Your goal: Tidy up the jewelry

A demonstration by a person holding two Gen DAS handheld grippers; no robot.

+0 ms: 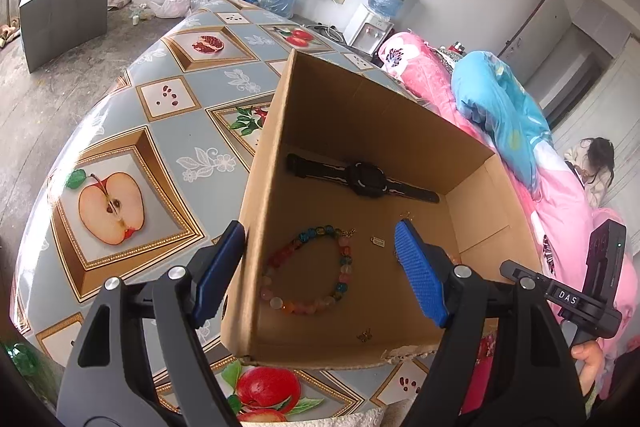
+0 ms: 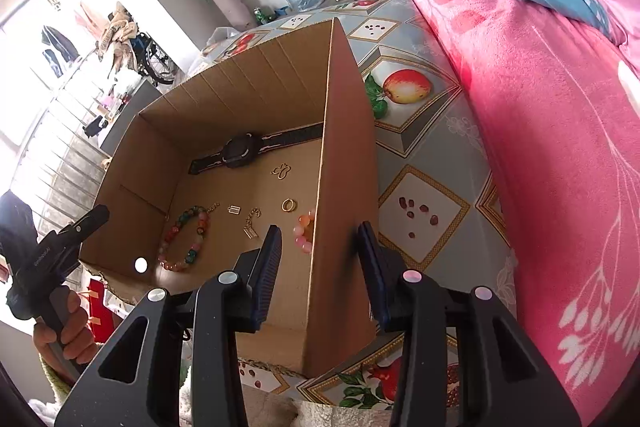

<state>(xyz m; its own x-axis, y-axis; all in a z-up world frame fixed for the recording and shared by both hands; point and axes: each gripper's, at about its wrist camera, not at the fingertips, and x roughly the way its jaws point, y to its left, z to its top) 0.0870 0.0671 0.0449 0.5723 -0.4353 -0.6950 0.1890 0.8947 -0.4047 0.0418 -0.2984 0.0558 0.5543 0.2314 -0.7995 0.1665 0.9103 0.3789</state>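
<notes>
The left tongs (image 1: 320,267) stood wide, their fingers straddling the left wall of the cardboard box (image 1: 260,211): one blue pad (image 1: 218,269) outside over the table (image 1: 168,143), the other inside above the box floor. No contact with the wall could be made out. The right tongs (image 2: 318,275) were also spread wide, astride the box's right wall (image 2: 344,211), holding nothing.

Inside the box, the multicoloured bead bracelet (image 1: 308,271) lay near the front left corner, with a small gold tag (image 1: 378,241) just beside it toward the middle. A tiny gold charm (image 1: 365,335) sat close to the torn front edge. The black watch (image 1: 362,179) lay stretched along the back wall. From the right wrist view, a gold butterfly pendant (image 2: 281,171), a gold ring (image 2: 289,205), a short gold chain (image 2: 251,223) and a pink bead bracelet (image 2: 304,231) lay toward the right wall, the pink one partly hidden behind it.

The tall box walls hemmed in the jewelry on all sides, leaving access only from above. The box sat at the table's near edge, toward the right side. The fruit-patterned tabletop stretched open to the left and back. A pink blanket (image 2: 552,131) pressed against the table's right edge.
</notes>
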